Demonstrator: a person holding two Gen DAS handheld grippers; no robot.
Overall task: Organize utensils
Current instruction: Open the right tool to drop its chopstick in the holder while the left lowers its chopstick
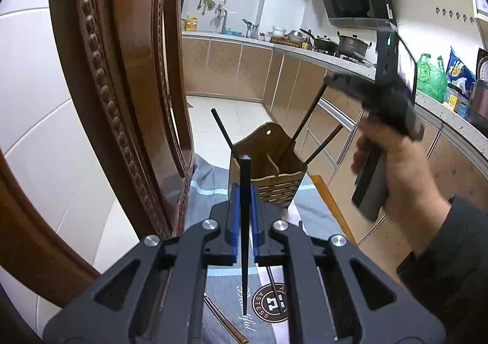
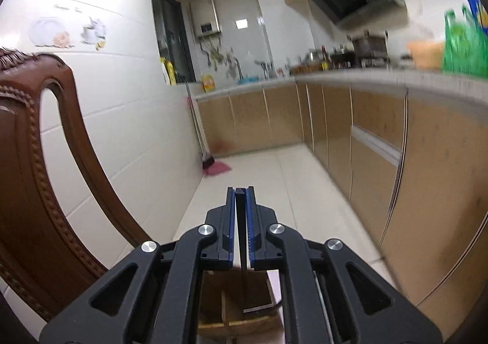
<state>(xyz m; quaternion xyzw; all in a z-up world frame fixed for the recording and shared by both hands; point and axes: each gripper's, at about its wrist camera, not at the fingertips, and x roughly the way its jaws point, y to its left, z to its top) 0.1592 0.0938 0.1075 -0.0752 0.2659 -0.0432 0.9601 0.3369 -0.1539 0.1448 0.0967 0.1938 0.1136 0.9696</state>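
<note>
Left gripper (image 1: 244, 191) clamps a black chopstick (image 1: 245, 222) before the wooden holder (image 1: 268, 167) (three sticks inside); right gripper (image 2: 242, 194) pinches another (image 2: 241, 228) above it. Cloth (image 1: 262, 307) reads "ASTESS".

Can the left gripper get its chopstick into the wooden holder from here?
Probably yes. The left gripper, shut on a black chopstick, faces the wooden holder with nothing between. The right gripper above the holder may crowd it.

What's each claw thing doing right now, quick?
Left gripper: closed on a black chopstick.
Right gripper: closed on a dark chopstick, above the wooden holder.
</note>
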